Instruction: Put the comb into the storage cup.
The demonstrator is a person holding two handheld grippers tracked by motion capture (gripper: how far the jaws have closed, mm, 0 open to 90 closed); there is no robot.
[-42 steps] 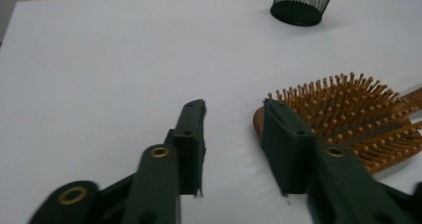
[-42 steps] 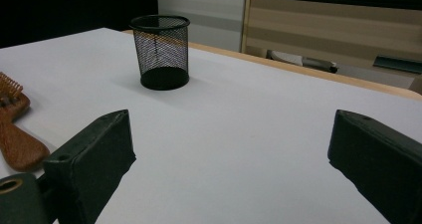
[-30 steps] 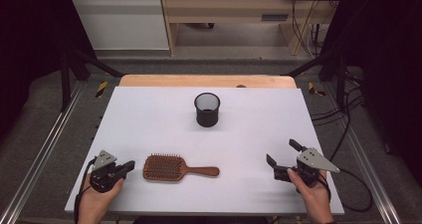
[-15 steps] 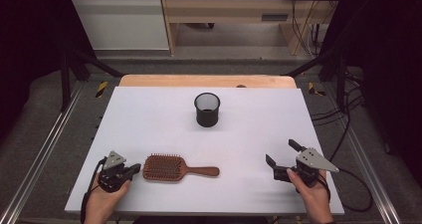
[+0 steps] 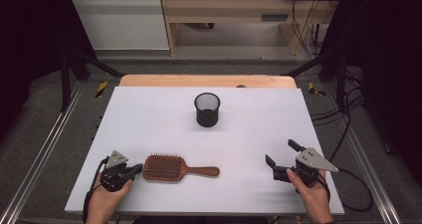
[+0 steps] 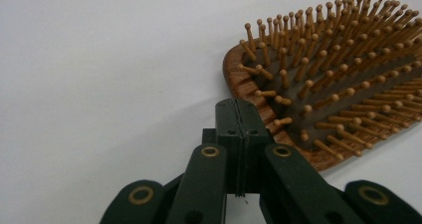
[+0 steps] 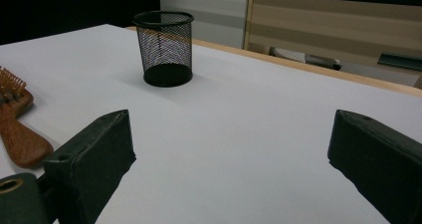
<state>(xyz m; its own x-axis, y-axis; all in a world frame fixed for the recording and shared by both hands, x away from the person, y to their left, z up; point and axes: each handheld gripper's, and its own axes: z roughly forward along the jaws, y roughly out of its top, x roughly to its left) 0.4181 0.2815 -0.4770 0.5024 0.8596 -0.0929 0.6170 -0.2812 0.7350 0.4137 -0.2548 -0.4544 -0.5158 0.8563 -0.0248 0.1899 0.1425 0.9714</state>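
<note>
The left gripper [image 5: 133,170] lies low at the near left of the white table [image 5: 149,119], its jaws pressed flat together with nothing between them. In the left gripper view the closed tips rest at the rounded end of the brown wooden paddle hairbrush [image 6: 323,84]; whether they touch its rim cannot be told.

The hairbrush [image 5: 176,168] lies flat on the table, bristles up, handle pointing toward the right gripper [image 5: 281,154]. It is neither lifted nor gripped.

The right gripper sits at the near right, well apart from the brush, jaws spread wide and empty.

Farther back, near the table's middle, the black wire-mesh cup [image 5: 207,109] stands upright; its inside is not shown well enough to say whether anything lies in it.

Assessment: work is at its opening stage. The brush has been approached, not secured. Grasping and any transfer, possibly to the cup, remain outstanding.
</note>
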